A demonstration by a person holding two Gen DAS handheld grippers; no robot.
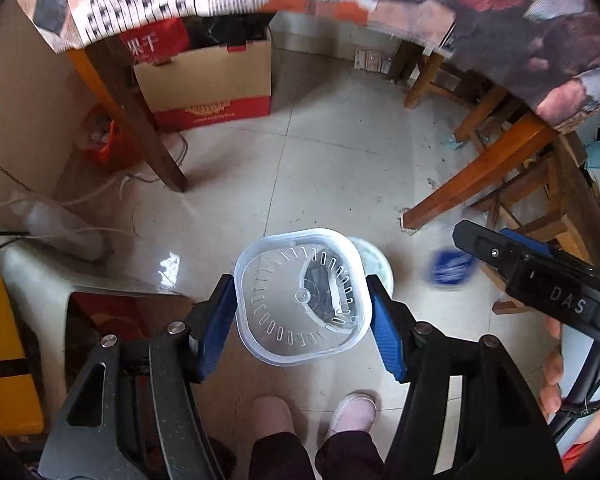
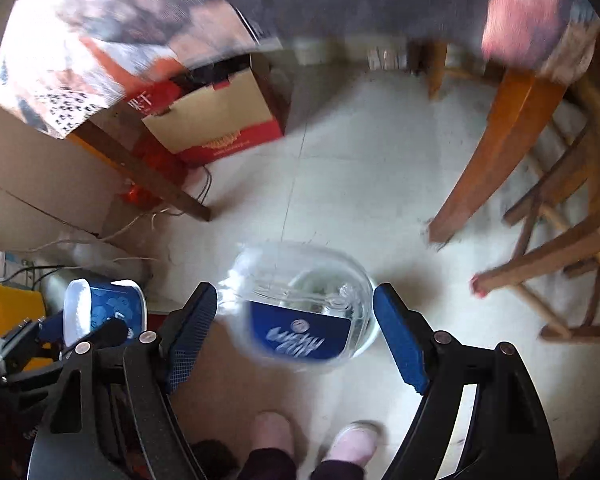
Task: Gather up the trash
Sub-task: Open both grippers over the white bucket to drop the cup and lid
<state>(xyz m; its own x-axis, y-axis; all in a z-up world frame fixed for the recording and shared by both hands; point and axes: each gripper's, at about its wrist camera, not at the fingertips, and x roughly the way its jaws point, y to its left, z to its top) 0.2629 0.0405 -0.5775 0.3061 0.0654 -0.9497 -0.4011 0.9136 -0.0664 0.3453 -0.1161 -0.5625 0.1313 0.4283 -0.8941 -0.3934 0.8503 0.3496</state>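
My left gripper (image 1: 300, 282) is shut on a clear rounded-square plastic tub (image 1: 300, 300), with a blue pad on each side wall. The right wrist view shows that tub (image 2: 104, 308) at the left, with a blue label. My right gripper (image 2: 295, 290) holds a second clear tub with a blue label (image 2: 300, 332), blurred, spanning from pad to pad. In the left wrist view a finger (image 1: 496, 254) of the right gripper reaches in from the right, with the blurred blue label (image 1: 450, 268) at its tip. A white bin (image 1: 376, 258) (image 2: 374, 334) stands on the floor just below both tubs.
Pale tiled floor (image 1: 332, 168). A dark table leg (image 1: 148, 132) and a red-and-brown cardboard box (image 1: 212, 80) stand at back left. An orange table leg (image 1: 472, 176) and wooden stools (image 2: 560, 248) are on the right. Cables and a power strip (image 1: 64, 232) lie at left. The person's slippered feet (image 1: 352, 412) are at the bottom.
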